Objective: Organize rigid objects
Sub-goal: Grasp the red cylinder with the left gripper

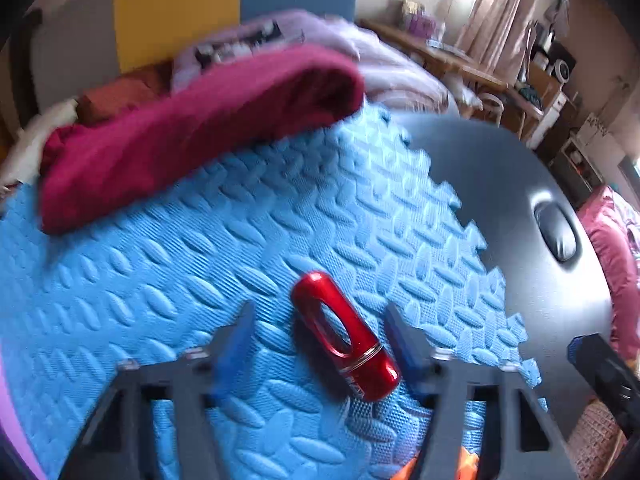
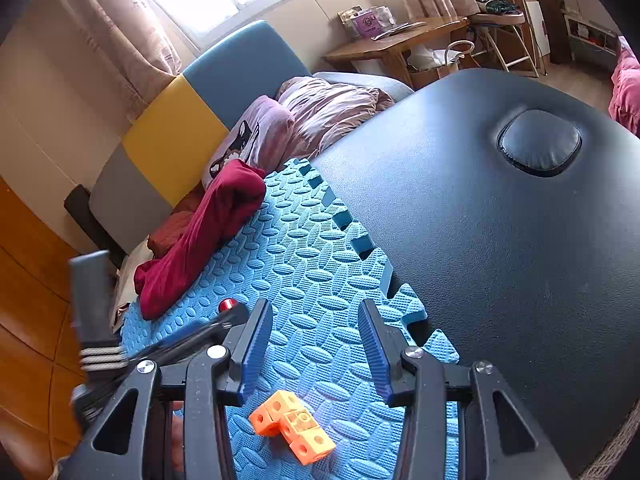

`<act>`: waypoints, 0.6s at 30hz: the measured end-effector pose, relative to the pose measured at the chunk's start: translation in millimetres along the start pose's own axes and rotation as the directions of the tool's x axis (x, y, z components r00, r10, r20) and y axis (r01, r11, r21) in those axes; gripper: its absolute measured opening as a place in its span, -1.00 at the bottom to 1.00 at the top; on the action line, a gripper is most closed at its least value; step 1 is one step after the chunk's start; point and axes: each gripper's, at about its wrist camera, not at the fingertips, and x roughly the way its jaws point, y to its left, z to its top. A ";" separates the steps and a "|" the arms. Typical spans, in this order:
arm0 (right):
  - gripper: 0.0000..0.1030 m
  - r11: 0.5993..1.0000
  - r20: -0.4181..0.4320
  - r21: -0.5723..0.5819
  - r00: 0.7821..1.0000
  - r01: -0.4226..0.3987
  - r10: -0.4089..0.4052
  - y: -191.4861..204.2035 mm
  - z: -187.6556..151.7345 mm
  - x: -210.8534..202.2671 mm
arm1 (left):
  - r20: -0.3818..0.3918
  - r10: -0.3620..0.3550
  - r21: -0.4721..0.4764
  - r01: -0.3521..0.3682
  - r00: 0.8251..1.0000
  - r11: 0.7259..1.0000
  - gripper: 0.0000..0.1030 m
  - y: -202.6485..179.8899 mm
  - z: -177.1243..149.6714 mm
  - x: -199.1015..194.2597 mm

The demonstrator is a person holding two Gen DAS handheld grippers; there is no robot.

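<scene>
The left gripper point(image 1: 320, 334) has its fingers point(image 1: 236, 340) apart around a glossy red bottle point(image 1: 344, 340) lying on the blue foam mat point(image 1: 200, 272), not touching it. The right gripper point(image 2: 316, 344) stands open and empty above orange and yellow blocks point(image 2: 292, 420). A dark red cloth point(image 1: 192, 132) lies beyond, on a black padded table point(image 2: 500, 240).

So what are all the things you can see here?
Shiny red metal cylinder with an oval hole: one, red, lying on the mat between the left tongs' fingers.
Orange and yellow plastic cube block cluster: one, on the mat below the right tongs.
Blue foam puzzle mat: one, on the dark table.
Dark padded table: one, navy.
Dark red folded cloth: one, at the mat's far edge.
Pinkish bedding: behind the cloth.
Left tongs: open.
Right tongs: open, holding nothing.
</scene>
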 end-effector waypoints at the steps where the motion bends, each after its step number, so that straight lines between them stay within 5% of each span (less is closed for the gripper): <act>1: -0.13 1.000 -0.004 -0.002 1.000 -0.001 0.001 0.5 -0.1 0.7 | 0.020 0.015 0.011 -0.015 1.000 1.000 -0.24 -0.1 -1.6 -1.7; 2: -0.13 1.000 -0.008 -0.006 1.000 -0.004 0.004 1.2 -0.2 1.5 | 0.027 0.032 0.015 -0.033 0.999 0.999 -0.49 1.4 -3.7 -3.3; 18: -0.13 0.988 -0.212 -0.136 0.976 -0.078 0.047 28.3 -22.5 32.7 | 0.091 0.036 0.019 -0.038 0.995 0.999 -0.49 46.5 -94.9 -58.1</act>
